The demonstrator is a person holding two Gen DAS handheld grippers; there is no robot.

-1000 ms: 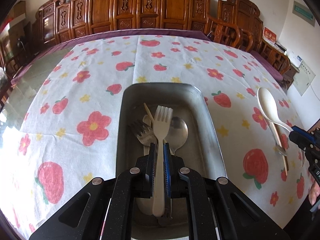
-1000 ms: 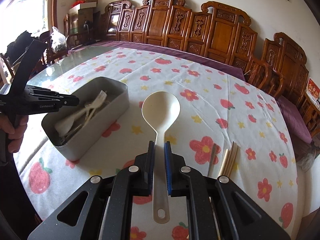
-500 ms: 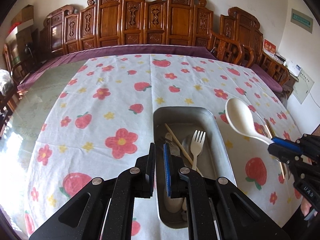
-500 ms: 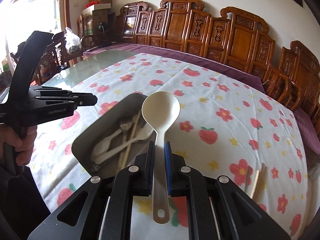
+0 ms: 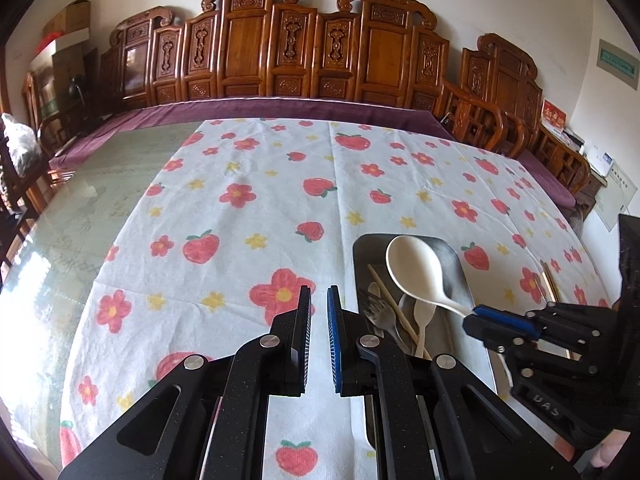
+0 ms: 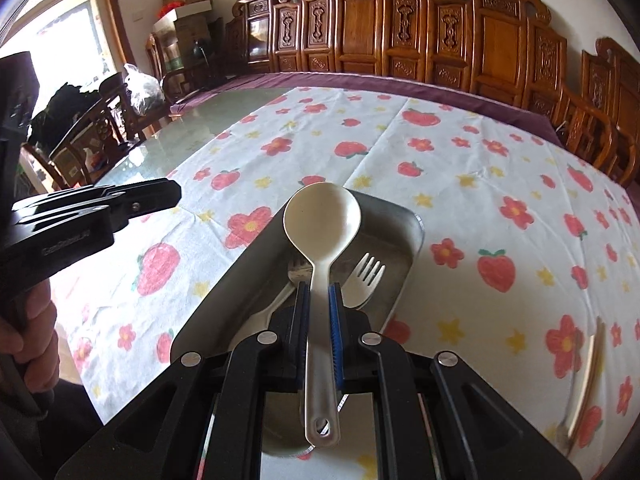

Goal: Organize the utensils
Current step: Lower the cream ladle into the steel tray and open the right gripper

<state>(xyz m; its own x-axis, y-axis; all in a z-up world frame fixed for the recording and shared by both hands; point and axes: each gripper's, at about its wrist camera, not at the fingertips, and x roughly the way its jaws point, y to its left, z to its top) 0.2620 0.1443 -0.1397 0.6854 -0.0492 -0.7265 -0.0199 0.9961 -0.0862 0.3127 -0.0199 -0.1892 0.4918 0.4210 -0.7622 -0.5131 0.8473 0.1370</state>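
R gripper (image 6: 319, 292) clamped on white spoon (image 6: 321, 222) handle, bowl out front over metal tray (image 6: 404, 240) w/ fork (image 6: 363, 280) just below-right of its tips; L gripper (image 5: 319, 300) empty, narrow gap btwn pads, over tablecloth (image 5: 240, 240), tray right beside it.

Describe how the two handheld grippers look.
The left gripper and right gripper match: speckled matte-black linkages with silver screws, and ribbed jaws, one black, one blue. Embossed lettering marks each body. Bare hands grip the handles; no cables visible.
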